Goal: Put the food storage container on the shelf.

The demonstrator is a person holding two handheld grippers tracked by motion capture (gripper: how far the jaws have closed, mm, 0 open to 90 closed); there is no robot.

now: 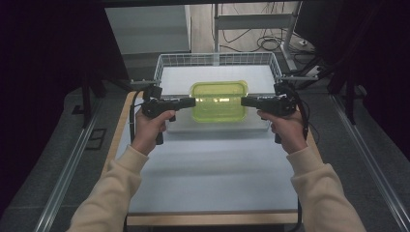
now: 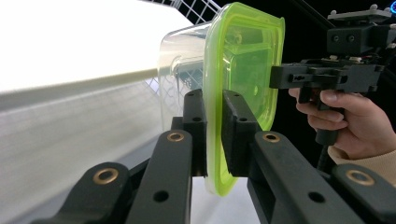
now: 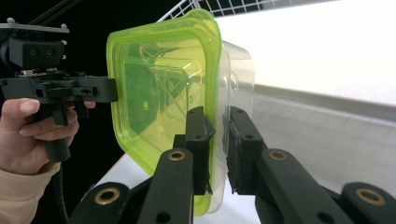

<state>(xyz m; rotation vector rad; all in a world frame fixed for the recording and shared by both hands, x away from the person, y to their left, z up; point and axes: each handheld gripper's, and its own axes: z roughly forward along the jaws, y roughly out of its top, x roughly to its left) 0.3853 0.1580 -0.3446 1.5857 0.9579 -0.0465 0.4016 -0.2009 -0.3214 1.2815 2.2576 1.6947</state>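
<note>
High view: tools (image 1: 218, 102) clamping container (image 1: 218, 104)

A pale table top (image 1: 212, 169) (wood-edged) carries a white wire basket (image 1: 167, 60) at its far end.

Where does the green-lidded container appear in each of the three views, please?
High view: the green-lidded container sits at centre, between the left gripper and the right gripper.
Left gripper view: centre, lid edge between the jaws.
Right gripper view: centre-left, edge between the jaws.
Shared landmark: the wire basket.
</note>
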